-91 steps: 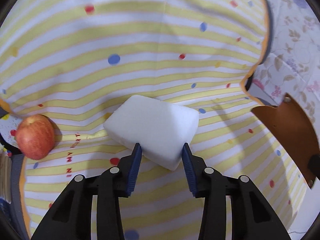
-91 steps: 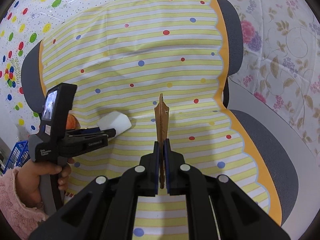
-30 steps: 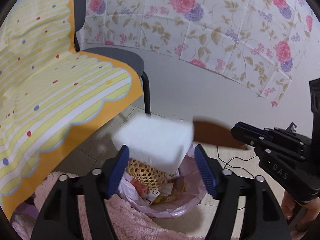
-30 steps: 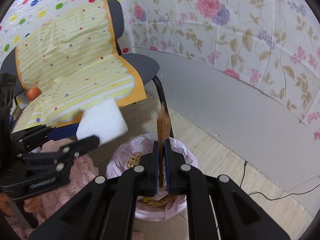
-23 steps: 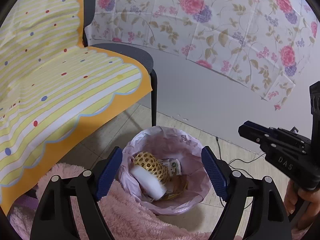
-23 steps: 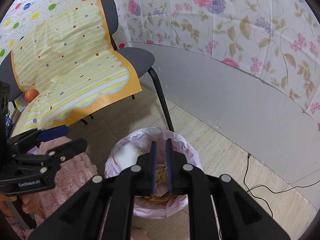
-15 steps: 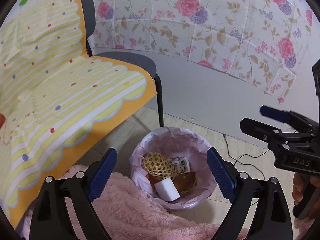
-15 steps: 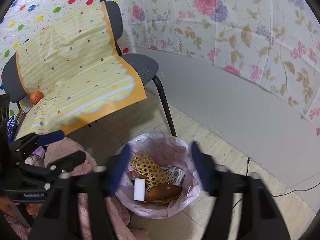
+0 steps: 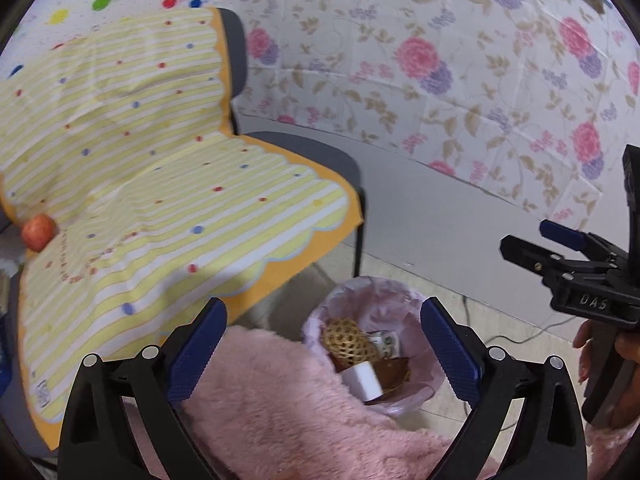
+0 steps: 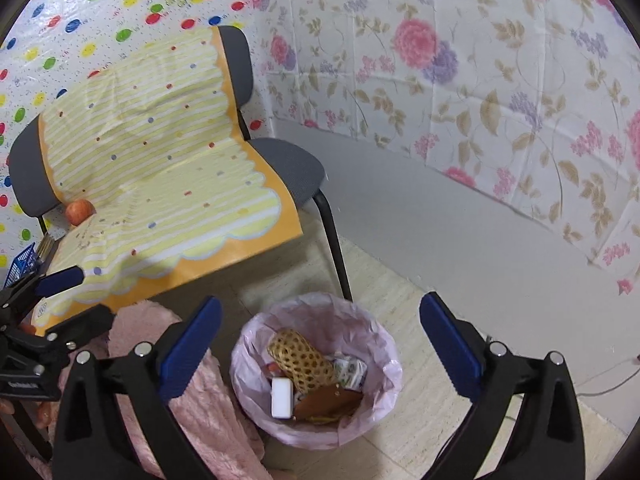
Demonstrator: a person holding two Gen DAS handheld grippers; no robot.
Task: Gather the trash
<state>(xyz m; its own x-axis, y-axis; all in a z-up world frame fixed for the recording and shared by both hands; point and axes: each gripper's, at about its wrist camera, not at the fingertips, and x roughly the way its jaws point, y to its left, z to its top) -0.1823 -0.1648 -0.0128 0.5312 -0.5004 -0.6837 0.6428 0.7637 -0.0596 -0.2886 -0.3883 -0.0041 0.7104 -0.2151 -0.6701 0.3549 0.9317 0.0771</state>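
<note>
- Trash lies in the bin, which stands on the floor just beside the front leg of the chair.
- Inside the bin I see a white block, a woven yellow ball, a brown flat piece and a printed packet; all are below the rim.
- The bin has a pink bag as lining, and its edge is folded over the rim all around.
- The left gripper has its fingers spread wide and they hold nothing; in its view the bin shows between them, partly hidden by the pink rug.
- The right gripper also has its fingers released and wide, with nothing between them; it hangs above the bin, whose mouth shows in the gap.
- The rug reaches the left side of the bin; on the right side and in front of it the floor is bare tile.
- The wall runs behind the bin, with bare floor between them; a thin cable lies on the floor at the far right.
- An apple rests on the striped cloth at the back left corner of the chair seat, well apart from the bin.
- The cloth hangs over the front edge of the seat.
</note>
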